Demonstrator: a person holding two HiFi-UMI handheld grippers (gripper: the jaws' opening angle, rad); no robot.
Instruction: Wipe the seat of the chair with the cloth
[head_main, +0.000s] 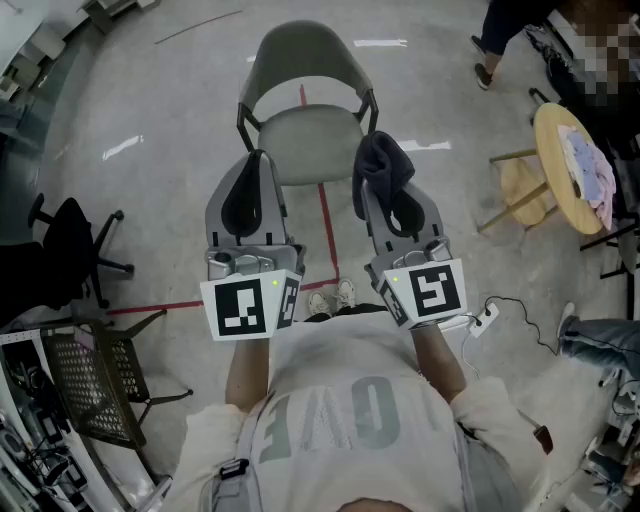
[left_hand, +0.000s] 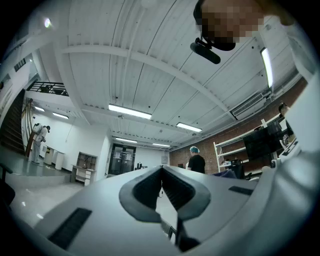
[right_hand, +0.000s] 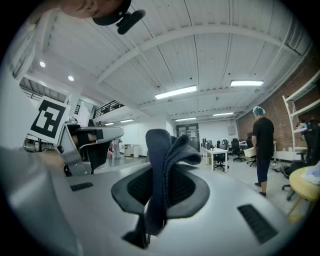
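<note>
Right claw (head_main: 380, 185) upturned, clamping cloth (head_main: 385, 158); left claw (head_main: 257, 160) upturned, closed

Head cam looks steeply down, close over left claw (head_main: 258, 160), right claw (head_main: 380, 165) & chair (head_main: 313, 140). Claw cams tilt up twd ceiling (left_hand: 150, 75); both catch same capped person (left_hand: 195, 160), far off.

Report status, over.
Left gripper shut, empty. Right gripper shut on dark cloth, clear of the chair seat. Seat bare, nothing in the way.
</note>
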